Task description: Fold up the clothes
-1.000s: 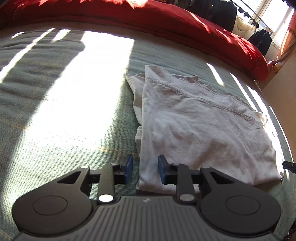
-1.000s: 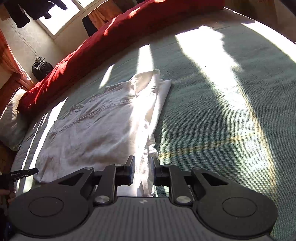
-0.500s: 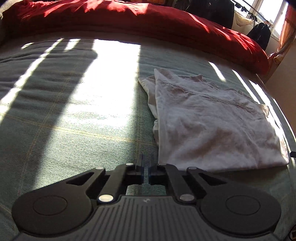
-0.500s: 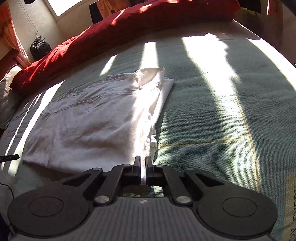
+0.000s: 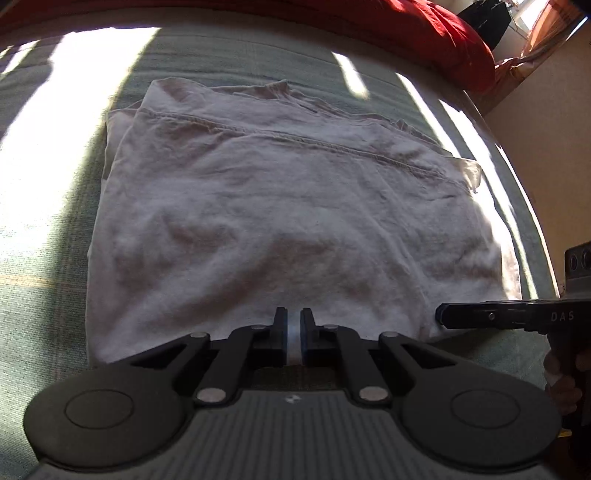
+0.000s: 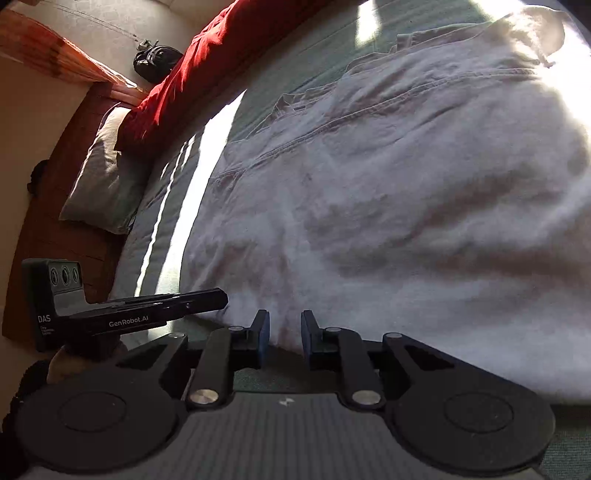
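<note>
- The bed, covered in a grey-green woven blanket [image 5: 40, 258], fills most of both views, with bright bands of sun across it.
- A long red quilted duvet [image 5: 424, 26] lies bunched along the bed's far edge; in the right wrist view a pale grey pillow [image 6: 99, 177] sits beside its end, against a dark wooden frame.
- The white, wrinkled cotton garment [image 5: 288, 206] lies flat on the blanket, folded into a rough rectangle, a stitched seam running across its far part.
- The left hand-held gripper [image 5: 293, 334] sits at the garment's near hem, its fingers drawn nearly together on a sliver of white cloth.
- The right hand-held gripper [image 6: 283, 334] is at the same hem near a corner, its blue-padded fingers spread with the cloth edge lying between them, not clamped.
</note>
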{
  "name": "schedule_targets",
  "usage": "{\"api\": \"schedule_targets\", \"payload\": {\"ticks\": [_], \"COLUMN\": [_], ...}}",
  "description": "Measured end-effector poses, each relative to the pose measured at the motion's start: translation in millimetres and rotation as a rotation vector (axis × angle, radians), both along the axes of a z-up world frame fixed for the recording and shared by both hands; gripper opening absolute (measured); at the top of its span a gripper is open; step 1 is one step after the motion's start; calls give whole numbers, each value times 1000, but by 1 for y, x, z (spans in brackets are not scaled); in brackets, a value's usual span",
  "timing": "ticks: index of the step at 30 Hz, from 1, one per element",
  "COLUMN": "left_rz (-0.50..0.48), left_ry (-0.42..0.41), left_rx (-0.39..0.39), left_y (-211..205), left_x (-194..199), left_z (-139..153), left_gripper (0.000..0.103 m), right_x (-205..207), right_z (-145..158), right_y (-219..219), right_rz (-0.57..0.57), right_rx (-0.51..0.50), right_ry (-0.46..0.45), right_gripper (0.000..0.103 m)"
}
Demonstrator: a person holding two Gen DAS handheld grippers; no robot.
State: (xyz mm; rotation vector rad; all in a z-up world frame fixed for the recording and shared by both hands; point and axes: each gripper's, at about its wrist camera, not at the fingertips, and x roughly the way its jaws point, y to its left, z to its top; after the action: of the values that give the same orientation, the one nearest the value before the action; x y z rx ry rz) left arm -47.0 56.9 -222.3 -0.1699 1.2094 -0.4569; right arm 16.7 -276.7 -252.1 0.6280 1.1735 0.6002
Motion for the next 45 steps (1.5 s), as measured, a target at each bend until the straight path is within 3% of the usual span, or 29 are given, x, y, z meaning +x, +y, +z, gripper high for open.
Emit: {"api": "schedule_targets", "payload": {"ticks": [6, 10, 16, 25, 26, 27, 29, 31, 35, 38, 41, 45], "left_rz": [153, 205, 190, 102, 84, 53, -19, -91, -328, -545, -729, -869], "left_ry": [27, 33, 20, -105, -132, -176, -276, -375, -599, -751, -846, -970], "left_rx": [-10, -20, 45, 137, 159, 188, 253, 318, 492, 629, 743, 864], "left_y": [70, 93, 86, 66, 63, 56, 39, 22, -35, -78, -103, -124], "left_x": [-4, -16, -20, -41, -50, -55, -62, -70, -76, -81, -91, -97], "left_z": [-8, -10, -3, 26, 29, 32, 38, 44, 42, 20, -9, -35], "left_gripper": [8, 8, 8, 9, 12, 17, 41, 47, 55, 57, 59, 60], "right_x": [-27, -47, -54, -69, -69, -69, -70, -70, -71, -75, -80, -84], "right_z": [0, 10, 19, 48, 51, 53, 59, 64, 68, 61, 45, 18], "right_y": [-40, -64, -86, -79, -78, -76, -70, -59, -13, 31, 71, 109], "right_rz": [-104, -158, -199, -151, -149, -146, -134, -111, 32, 187, 324, 478], "right_rx": [-105, -216, -340, -446, -450, -456, -493, -560, -742, -868, -991, -1131], "right_ry": [-20, -52, -60, -144, -152, -160, -189, -234, -396, -541, -682, -834], "right_gripper": [21, 22, 25, 32, 33, 34, 41, 48, 69, 77, 83, 83]}}
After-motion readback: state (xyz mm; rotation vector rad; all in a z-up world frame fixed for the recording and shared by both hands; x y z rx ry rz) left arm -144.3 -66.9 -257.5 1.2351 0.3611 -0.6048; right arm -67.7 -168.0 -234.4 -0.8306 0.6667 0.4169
